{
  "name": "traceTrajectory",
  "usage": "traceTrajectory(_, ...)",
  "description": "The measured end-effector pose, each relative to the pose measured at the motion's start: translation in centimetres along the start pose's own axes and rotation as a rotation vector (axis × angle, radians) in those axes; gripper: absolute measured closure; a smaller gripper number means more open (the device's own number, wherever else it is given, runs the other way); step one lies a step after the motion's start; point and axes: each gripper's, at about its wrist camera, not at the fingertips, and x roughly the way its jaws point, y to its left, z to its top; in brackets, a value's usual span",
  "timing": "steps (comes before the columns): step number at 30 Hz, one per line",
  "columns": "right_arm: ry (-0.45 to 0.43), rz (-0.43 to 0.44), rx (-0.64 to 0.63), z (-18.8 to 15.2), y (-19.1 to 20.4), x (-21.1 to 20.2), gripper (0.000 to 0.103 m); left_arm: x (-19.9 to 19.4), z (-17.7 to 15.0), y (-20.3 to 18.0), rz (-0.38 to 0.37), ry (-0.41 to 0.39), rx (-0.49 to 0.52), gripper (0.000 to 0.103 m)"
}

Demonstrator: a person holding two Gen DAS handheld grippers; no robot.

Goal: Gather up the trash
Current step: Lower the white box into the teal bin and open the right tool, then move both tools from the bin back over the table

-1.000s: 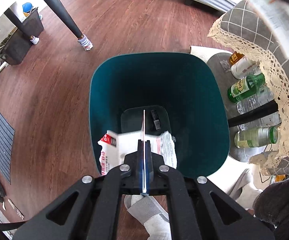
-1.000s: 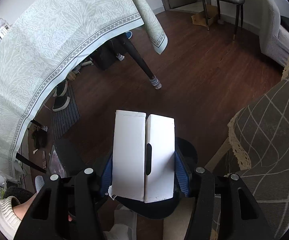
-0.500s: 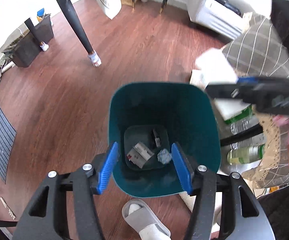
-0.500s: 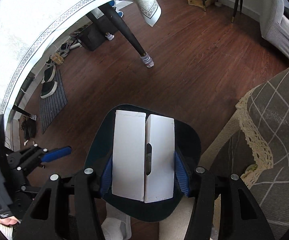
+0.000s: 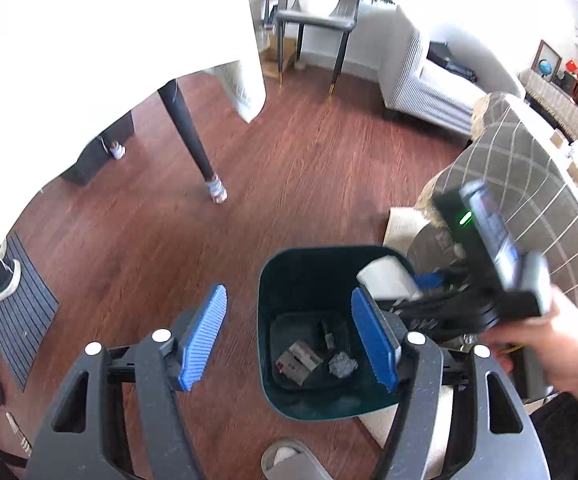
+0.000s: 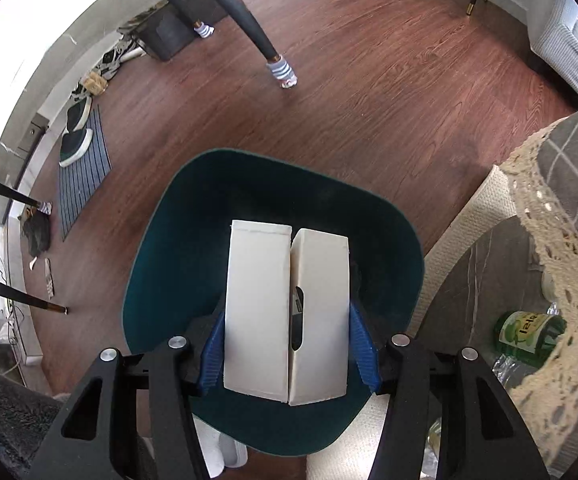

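A dark teal trash bin (image 5: 289,400) stands on the wood floor, with a flat packet (image 5: 297,361) and a crumpled scrap (image 5: 342,365) at its bottom. My left gripper (image 5: 289,340) is open and empty, raised above and to the left of the bin. My right gripper (image 6: 287,344) is shut on a white cardboard box (image 6: 285,312) and holds it right over the bin's (image 6: 161,280) mouth. The box (image 5: 385,280) and right gripper also show at the bin's right rim in the left wrist view.
A round side table (image 6: 489,280) with a lace-edged checked cloth (image 6: 561,208) holds bottles (image 6: 529,332) right of the bin. A table leg (image 5: 193,148) with a sock foot stands on the floor behind. A slipper (image 5: 289,460) lies in front of the bin, a mat (image 5: 17,308) at left.
My left gripper opened and dropped the packet into the bin, then rose and drew back to the left. My right gripper carried the white box over the bin's mouth.
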Motion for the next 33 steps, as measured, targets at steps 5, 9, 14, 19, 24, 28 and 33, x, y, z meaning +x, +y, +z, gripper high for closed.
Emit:
traceTrajectory(5,0.024,0.0,-0.024,-0.5,0.1,1.2,0.044,-2.0,1.3,-0.7,-0.027,-0.05,0.011,0.05)
traceTrajectory(9,0.031,-0.015,-0.047,-0.8,0.6,1.8,0.035,-3.5,2.1,-1.4,-0.053,-0.08,0.014,0.057)
traceTrajectory(14,0.037,0.004,-0.053,-1.3,0.6,1.9,0.021,-5.4,2.8,-2.1,-0.044,-0.133,0.034,0.057)
traceTrajectory(19,0.029,-0.029,-0.075,-2.1,0.7,1.2,0.021,-7.7,4.0,-2.8,-0.047,-0.193,0.046,0.057)
traceTrajectory(24,-0.029,-0.004,-0.092,-2.7,0.6,-0.9,0.021,-9.8,5.0,-3.7,-0.066,-0.249,0.049,0.055)
traceTrajectory(28,-0.103,0.007,-0.137,-3.0,1.4,-3.9,0.021,-11.2,5.6,-4.4,-0.064,-0.291,0.062,0.051)
traceTrajectory(33,-0.184,0.022,-0.2,-3.6,2.5,-8.1,0.025,-12.3,6.2,-4.8,-0.079,-0.331,0.046,0.042)
